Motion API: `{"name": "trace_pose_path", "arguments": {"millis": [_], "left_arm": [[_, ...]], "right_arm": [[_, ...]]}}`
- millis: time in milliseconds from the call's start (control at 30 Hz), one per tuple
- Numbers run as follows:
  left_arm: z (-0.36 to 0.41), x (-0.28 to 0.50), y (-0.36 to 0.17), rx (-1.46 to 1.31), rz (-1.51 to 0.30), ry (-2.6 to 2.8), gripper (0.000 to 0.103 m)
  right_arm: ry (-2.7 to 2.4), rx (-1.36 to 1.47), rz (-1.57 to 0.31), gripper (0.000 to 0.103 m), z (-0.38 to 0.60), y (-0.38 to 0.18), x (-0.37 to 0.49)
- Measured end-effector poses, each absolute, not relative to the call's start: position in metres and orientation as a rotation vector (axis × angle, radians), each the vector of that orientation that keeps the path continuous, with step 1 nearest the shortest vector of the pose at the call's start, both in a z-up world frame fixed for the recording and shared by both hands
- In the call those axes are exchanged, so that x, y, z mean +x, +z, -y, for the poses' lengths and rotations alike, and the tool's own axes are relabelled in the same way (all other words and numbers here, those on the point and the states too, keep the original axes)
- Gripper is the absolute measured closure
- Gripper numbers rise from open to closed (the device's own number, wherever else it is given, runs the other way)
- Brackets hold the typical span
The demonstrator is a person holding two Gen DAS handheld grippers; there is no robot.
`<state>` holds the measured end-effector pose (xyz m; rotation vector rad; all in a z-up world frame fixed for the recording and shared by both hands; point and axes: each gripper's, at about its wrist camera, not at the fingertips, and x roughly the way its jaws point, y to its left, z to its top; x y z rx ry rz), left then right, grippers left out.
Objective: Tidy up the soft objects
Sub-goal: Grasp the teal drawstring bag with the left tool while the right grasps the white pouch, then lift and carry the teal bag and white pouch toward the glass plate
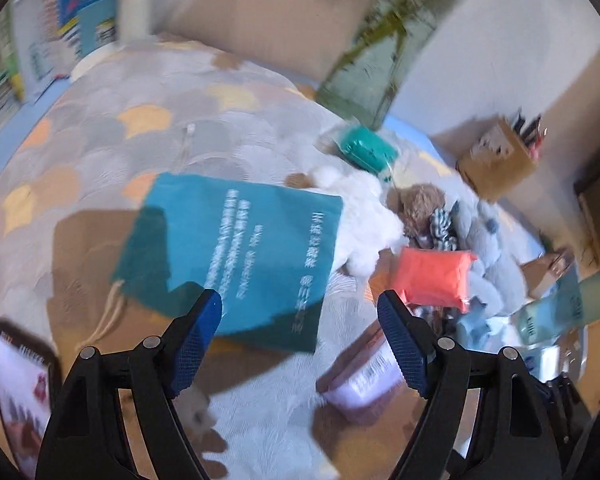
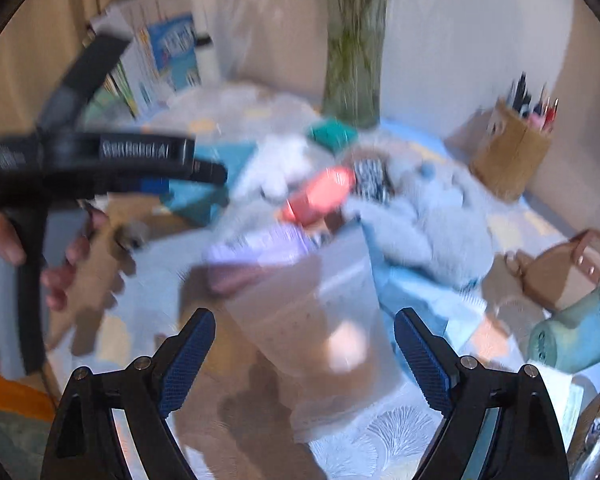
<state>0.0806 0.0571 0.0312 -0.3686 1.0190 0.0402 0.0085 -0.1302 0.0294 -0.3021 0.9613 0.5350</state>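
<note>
Left gripper [image 1: 300, 300], black frame with blue ribbed pads: jaws set wide, nothing between them, pointing down at the table. Right gripper [image 2: 305, 320], same build: jaws wide, nothing gripped; a clear plastic zip bag [image 2: 332, 320] lies flat on the cloth below and between its fingers.

Items, largest first:
- Round table under a grey scalloped cloth with yellow and orange patches [image 1: 148, 128], beneath both tools.
- Teal fabric drawstring bag with white lettering [image 1: 236, 248], flat, just ahead of the left gripper's left finger.
- Grey plush toy [image 1: 496, 264], ahead and to the right of the left gripper, in the pile.
- White fluffy plush toy [image 1: 360, 216], ahead of the left gripper, touching the teal bag's edge.
- Coral-red soft packet [image 1: 436, 276], just beyond the left gripper's right fingertip, against the grey plush.
- Brown curly plush [image 1: 420, 204], beyond the red packet.
- Lilac packet [image 1: 364, 380], near the left gripper's right finger; blurred.
- Teal-green packet [image 1: 366, 148], farthest, beside the glass vase of stems [image 1: 368, 68].
</note>
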Motion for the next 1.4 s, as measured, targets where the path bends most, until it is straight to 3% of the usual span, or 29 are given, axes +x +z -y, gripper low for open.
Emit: {"name": "trace_pose_path", "arguments": {"millis": [133, 167, 200, 233, 267, 300, 367, 467, 1100, 1400], "left_arm": [[-0.059, 0.091, 0.012, -0.257, -1.058, 0.206, 0.026], [-0.061, 0.09, 0.012, -0.251, -1.036, 0.207, 0.03], [-0.061, 0.087, 0.015, -0.249, -1.012, 0.196, 0.051], [-0.059, 0.087, 0.016, -0.258, -1.009, 0.166, 0.06], [-0.058, 0.087, 0.017, -0.267, -1.013, 0.146, 0.075], [-0.055, 0.087, 0.019, -0.278, -1.015, 0.13, 0.084], [-0.053, 0.086, 0.024, -0.277, -1.002, 0.13, 0.091], [-0.058, 0.079, 0.035, -0.311, -0.969, 0.116, 0.093], [-0.052, 0.039, 0.094, -0.522, -0.823, -0.002, 0.095], [-0.009, 0.061, 0.166, -0.462, -0.636, -0.112, 0.095]], "right_arm": [[0.482, -0.337, -0.987, 0.013, 0.135, 0.017, 0.011], [0.464, -0.342, -0.996, 0.013, 0.137, 0.015, 0.013], [0.457, -0.341, -1.0, 0.013, 0.138, 0.013, 0.014], [0.445, -0.336, -1.004, 0.018, 0.14, 0.011, 0.014], [0.44, -0.332, -1.011, 0.035, 0.141, 0.011, 0.015], [0.426, -0.33, -1.027, 0.044, 0.14, 0.007, 0.019], [0.406, -0.33, -1.029, 0.06, 0.142, 0.006, 0.021], [0.434, -0.289, -1.001, 0.065, 0.147, 0.017, 0.018], [0.527, -0.163, -0.786, 0.065, 0.154, 0.096, 0.013], [0.414, -0.137, -0.634, 0.065, 0.187, 0.161, 0.041]]}}
